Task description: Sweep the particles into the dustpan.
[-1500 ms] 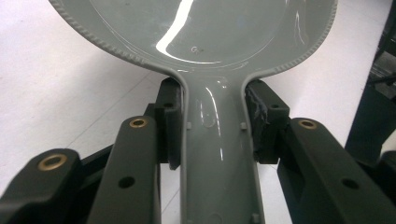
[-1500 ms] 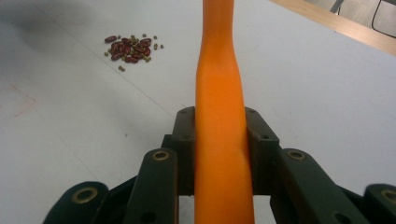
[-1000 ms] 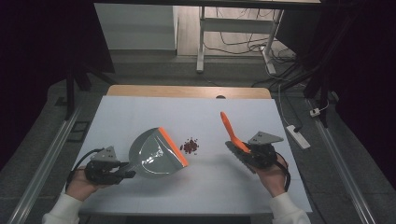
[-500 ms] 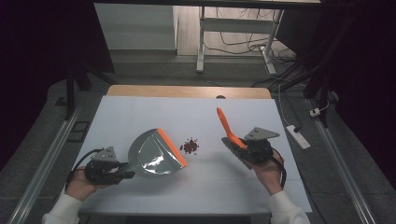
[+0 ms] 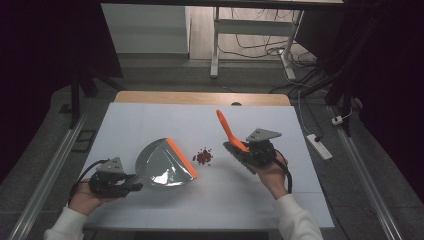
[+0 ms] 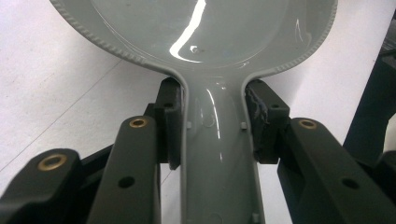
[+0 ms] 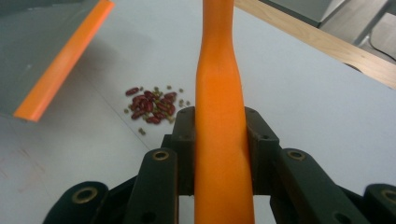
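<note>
High view, lower left of the frame: the left claw (image 5: 131, 186) is clamped on the handle of a grey dustpan (image 5: 162, 164), whose orange lip (image 5: 181, 158) faces right toward a small heap of red beans (image 5: 203, 156) just left of centre on the white worktop (image 5: 150, 117). Right of centre, the right claw (image 5: 239, 148) grips an orange brush handle (image 5: 228, 128) that slants up and to the left. Compared with the frames of a second and half a second ago, the dustpan has slid right and tilted so its lip now lies near the heap, while the brush handle has shifted slightly toward it from the other side; the beans themselves have not moved. This suggests a sweep into the pan is being set up, not yet begun. Left gripper view: both jaws press the pan's neck (image 6: 218, 154), and the visible part of the bowl (image 6: 201, 28) holds nothing. Right gripper view: jaws closed on the handle (image 7: 222, 140), the beans (image 7: 152, 105) left of it, mixed with smaller greenish grains, apart from the lip (image 7: 60, 63) at upper left
</note>
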